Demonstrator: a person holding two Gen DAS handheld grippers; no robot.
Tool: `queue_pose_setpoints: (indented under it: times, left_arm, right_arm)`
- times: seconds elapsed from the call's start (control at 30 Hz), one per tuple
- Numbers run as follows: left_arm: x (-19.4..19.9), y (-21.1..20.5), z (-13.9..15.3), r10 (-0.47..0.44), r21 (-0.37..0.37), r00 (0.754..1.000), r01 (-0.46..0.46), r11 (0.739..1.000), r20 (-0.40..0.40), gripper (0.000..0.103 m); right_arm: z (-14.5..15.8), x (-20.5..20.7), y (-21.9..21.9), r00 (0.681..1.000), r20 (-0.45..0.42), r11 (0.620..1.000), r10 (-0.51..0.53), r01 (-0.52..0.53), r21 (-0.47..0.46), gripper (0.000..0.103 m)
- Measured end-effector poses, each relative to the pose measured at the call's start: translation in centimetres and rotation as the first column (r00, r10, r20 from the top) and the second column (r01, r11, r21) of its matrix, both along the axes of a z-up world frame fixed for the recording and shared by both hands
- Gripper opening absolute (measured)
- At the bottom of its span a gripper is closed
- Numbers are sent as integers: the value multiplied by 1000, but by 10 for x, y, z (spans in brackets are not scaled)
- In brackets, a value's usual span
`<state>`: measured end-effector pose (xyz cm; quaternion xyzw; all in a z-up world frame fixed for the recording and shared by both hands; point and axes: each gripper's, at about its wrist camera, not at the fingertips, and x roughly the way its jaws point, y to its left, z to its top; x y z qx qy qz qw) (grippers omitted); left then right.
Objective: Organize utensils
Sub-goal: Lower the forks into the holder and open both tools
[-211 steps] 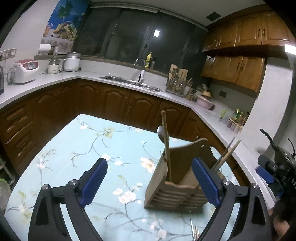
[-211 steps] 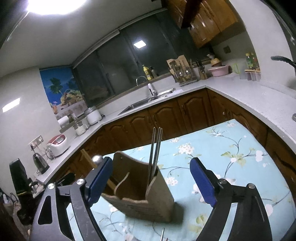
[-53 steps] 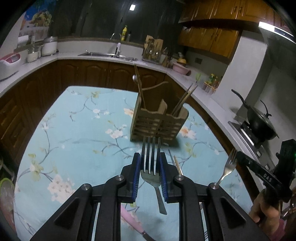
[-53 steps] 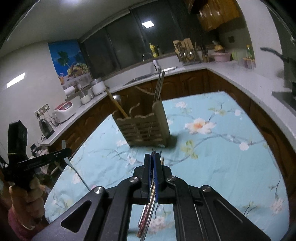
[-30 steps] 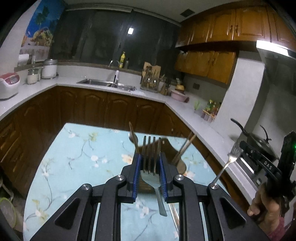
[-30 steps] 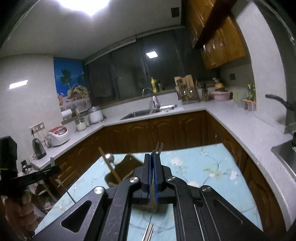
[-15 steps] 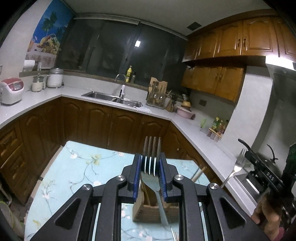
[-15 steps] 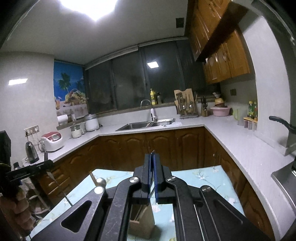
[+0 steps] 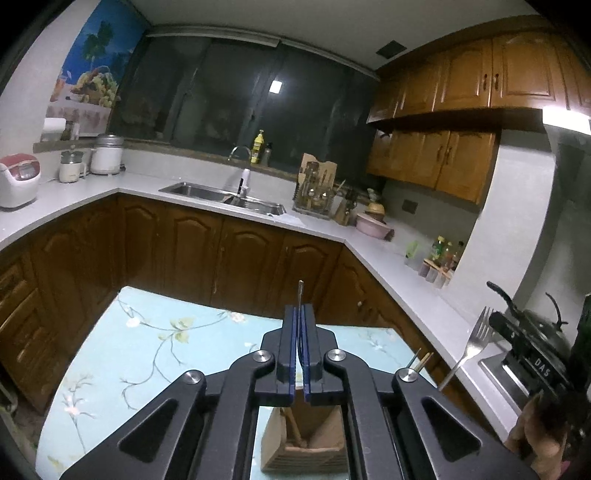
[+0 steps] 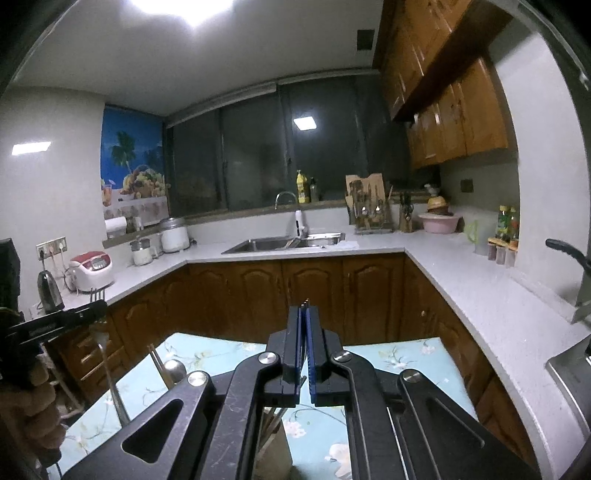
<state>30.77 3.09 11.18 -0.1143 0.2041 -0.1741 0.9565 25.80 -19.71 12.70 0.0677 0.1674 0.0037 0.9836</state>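
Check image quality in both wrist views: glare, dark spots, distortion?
Left wrist: dim; range-hood light blows out at the right edge, windows black with one lamp reflection, counter bowed by the fisheye, corners vignetted. Right wrist: ceiling light clips to white, cabinets sit in shadow, and the left fork looks soft.

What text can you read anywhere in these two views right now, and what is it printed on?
"DAS": white letters on the black body of the right tool, seen in the left wrist view.
Yellow bottle on the window ledge: label too small to read.
Rice cooker panel: blurred, unreadable.
Spice jars on the counter: labels unreadable.
Wall poster: picture only, no legible words.
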Motion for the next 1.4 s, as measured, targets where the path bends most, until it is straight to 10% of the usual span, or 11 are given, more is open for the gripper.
queue_pose_setpoints:
  times: [0.87, 1.4]
  left_arm:
    - [-13, -107, -98, 151, 250, 947, -225, 942, 284, 0]
    - [-24, -104, -109, 39, 303, 987, -85, 949, 156, 0]
  right_arm:
    - [-36, 24, 31, 1000, 6, 990, -5, 6, -142, 2]
    - [-72, 27, 57, 995, -82, 977, 54, -70, -201, 2]
